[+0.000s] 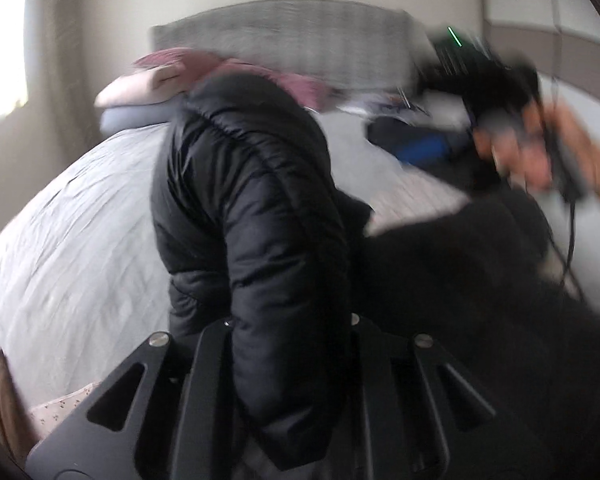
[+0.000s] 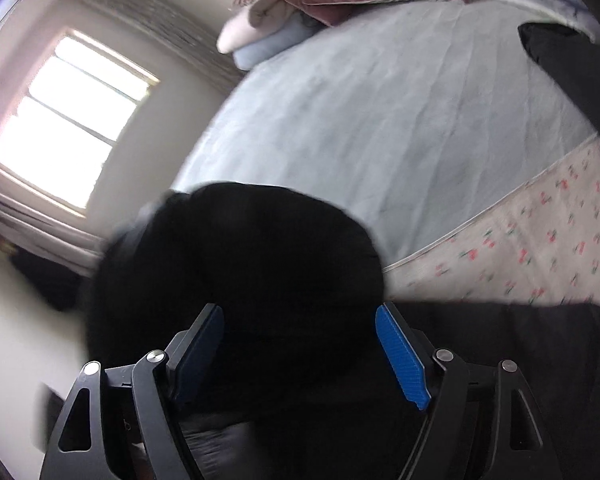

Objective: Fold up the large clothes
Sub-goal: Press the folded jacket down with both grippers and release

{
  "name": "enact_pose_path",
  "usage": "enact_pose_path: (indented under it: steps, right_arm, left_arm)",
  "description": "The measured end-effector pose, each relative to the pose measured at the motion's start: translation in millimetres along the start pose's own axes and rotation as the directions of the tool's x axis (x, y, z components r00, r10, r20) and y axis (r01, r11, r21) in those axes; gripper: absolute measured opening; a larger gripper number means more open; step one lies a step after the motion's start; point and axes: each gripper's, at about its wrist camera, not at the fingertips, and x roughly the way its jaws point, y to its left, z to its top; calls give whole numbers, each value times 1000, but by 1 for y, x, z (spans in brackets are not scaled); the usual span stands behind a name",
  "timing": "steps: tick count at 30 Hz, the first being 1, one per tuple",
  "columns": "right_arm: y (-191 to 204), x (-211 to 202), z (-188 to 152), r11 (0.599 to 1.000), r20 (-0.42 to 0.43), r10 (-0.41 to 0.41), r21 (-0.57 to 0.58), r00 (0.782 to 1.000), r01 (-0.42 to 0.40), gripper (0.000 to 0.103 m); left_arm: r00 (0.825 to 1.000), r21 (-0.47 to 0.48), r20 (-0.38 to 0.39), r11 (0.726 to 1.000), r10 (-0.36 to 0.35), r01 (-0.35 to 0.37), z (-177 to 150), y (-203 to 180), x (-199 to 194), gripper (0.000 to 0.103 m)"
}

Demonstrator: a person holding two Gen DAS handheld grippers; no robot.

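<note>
The left gripper (image 1: 292, 344) has its jaws pinching a sleeve of the black puffer jacket (image 1: 252, 184), lifted mid-frame over the bed (image 1: 72, 232). The right gripper (image 2: 300, 354) stands spread around black fabric, seemingly ungripped. This looks like the opening lift-and-spread; next, lay it flat.

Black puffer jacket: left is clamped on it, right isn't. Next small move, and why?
Probably close the right gripper on the bunched black fabric between its blue pads, which stand wide apart. The left gripper is shut on a padded section of the black puffer jacket, lifted above the pale blue bed sheet. A second hold would let the jacket be spread flat for folding.
</note>
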Motion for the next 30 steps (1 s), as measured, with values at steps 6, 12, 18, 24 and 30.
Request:
enact_pose_path:
  steps: [6, 12, 18, 24, 30]
  right_arm:
    - [28, -20, -22, 986, -87, 149, 81, 985, -142, 88]
    - [21, 16, -52, 976, -224, 96, 211, 970, -48, 89]
    - [6, 36, -84, 980, -278, -32, 179, 960, 85, 49]
    - [-30, 23, -121, 987, -275, -56, 127, 960, 94, 17]
    - [-76, 10, -172, 975, -258, 52, 222, 965, 7, 15]
  left_arm:
    - [993, 189, -121, 981, -8, 31, -36, -46, 0, 20]
    - [975, 300, -220, 952, 15, 53, -63, -77, 1, 27]
    - [960, 245, -276, 969, 36, 34, -78, -71, -26, 53]
    - [946, -154, -314, 988, -75, 27, -91, -7, -68, 75]
    - [949, -687, -15, 693, -315, 220, -128, 55, -113, 85]
